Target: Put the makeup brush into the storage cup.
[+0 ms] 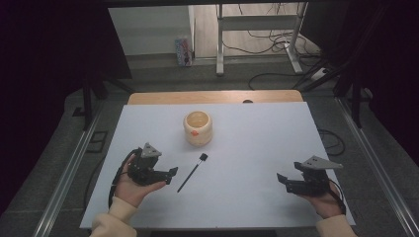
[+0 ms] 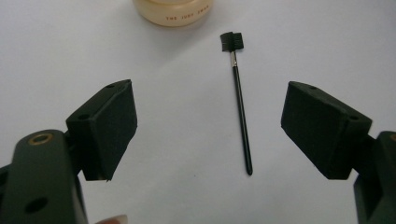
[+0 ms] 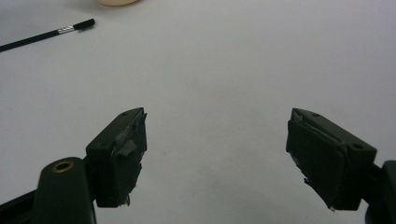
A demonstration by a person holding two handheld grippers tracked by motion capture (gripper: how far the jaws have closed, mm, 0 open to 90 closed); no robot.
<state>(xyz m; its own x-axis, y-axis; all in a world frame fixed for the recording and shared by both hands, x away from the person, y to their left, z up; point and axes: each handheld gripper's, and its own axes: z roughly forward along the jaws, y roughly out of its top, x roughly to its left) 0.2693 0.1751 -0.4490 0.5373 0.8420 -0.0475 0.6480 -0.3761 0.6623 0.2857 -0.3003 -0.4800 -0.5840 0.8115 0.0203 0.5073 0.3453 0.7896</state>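
Two grippers sit low at the near edge of the white table [image 1: 247,197], one per hand. Left gripper [image 1: 172,173] is held in the person's left hand [image 1: 131,187], cream sleeve [image 1: 116,217] below it, grey three-cornered plate on top; jaws spread wide, nothing between them, seen clearly in the left gripper view [image 2: 208,126] where bare table shows in the gap. Right gripper [image 1: 280,178] is in the right hand [image 1: 326,200] near the table's right front corner, pointing toward the middle; jaws also wide apart and empty in the right gripper view [image 3: 215,154], worn tape on both pads.

Just beside the left gripper's tips lies the black brush [image 1: 192,171], flat on the table, thin handle with a small square head at the far end, slanted away and to the right. In the left gripper view the brush [image 2: 239,102] lies ahead between the jaws, untouched, head pointing at the jar. In the right gripper view the brush [image 3: 46,32] is far off at upper left.

Farther back, near table centre, a cream jar [image 1: 198,128] stands upright, open top, small orange mark on its front. Well apart from both grippers, near the brush head but not touching
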